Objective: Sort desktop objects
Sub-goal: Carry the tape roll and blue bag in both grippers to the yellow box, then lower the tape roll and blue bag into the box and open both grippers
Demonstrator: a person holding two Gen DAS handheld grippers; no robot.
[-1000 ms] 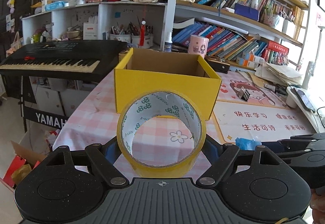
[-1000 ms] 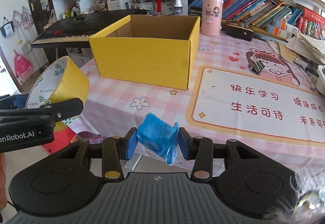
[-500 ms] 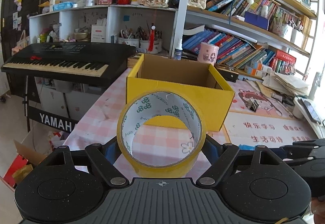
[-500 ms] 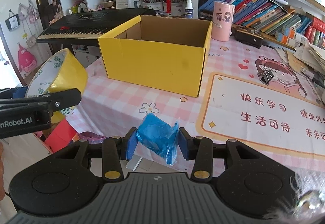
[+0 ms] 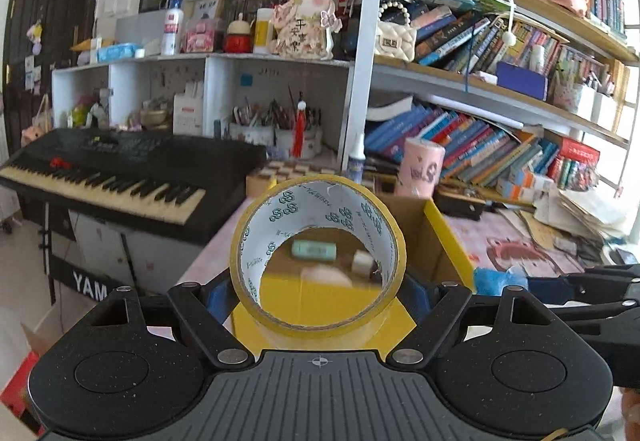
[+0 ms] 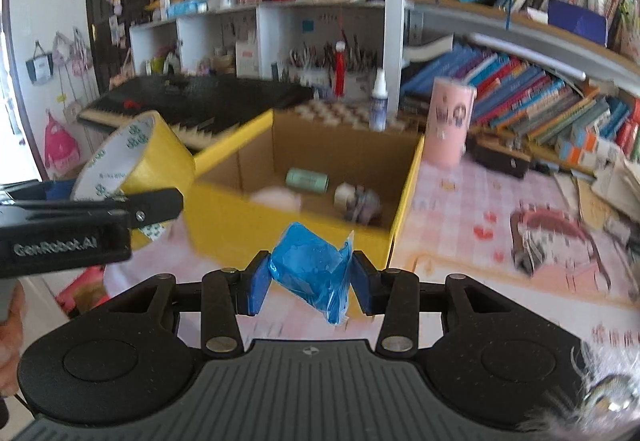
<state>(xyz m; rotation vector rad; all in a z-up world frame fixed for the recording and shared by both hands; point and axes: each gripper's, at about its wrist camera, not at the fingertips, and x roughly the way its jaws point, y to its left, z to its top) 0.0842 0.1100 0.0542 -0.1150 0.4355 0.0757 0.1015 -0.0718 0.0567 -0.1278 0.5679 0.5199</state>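
Tape, a yellow roll with a white printed core (image 5: 318,257), sits clamped between the pads of my left gripper (image 5: 318,291), its open bore facing straight ahead over the yellow cardboard box (image 6: 296,177). My right gripper (image 6: 308,281) pinches a crumpled blue plastic-wrapped packet (image 6: 312,269) hanging downward before the box's near wall.

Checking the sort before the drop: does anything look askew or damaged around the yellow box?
Nothing stands out. The yellow box sits upright and open with small items inside; the tape roll and blue packet are held squarely.
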